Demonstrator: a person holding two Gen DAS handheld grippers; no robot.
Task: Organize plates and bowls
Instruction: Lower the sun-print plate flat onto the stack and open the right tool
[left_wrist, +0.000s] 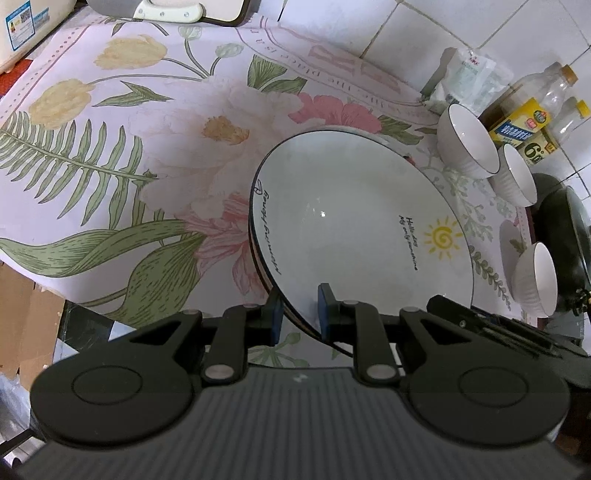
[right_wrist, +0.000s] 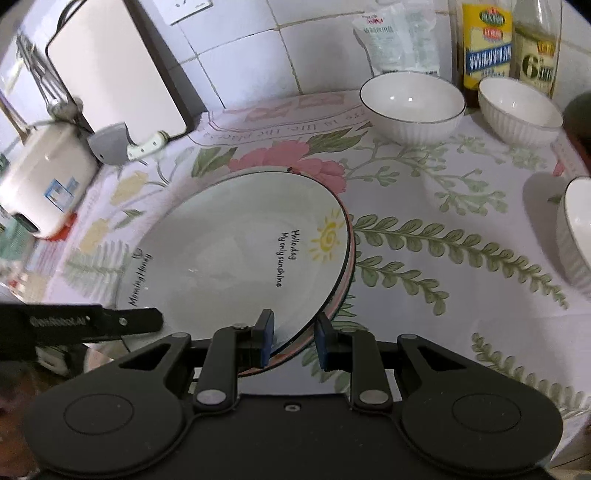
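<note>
on a floral cloth (right_wrist: 424, 266) against a white tiled wall (right_wrist: 295, 48), a stack of plates (right_wrist: 236, 247) lies mid-table, three white bowls (right_wrist: 412, 105) to its right. left gripper (left_wrist: 298, 314) and right gripper (right_wrist: 292, 339) each straddle the stack's near rim, jaws parted and not clamped. bottles (right_wrist: 487, 40), a pouch (right_wrist: 399, 40), a cutting board (right_wrist: 122, 70) and a knife (right_wrist: 147, 146) line the wall

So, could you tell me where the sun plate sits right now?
The sun plate tops a plate stack mid-tablecloth, its near rim between both grippers' fingers, with white bowls behind it toward the tiled wall.
</note>
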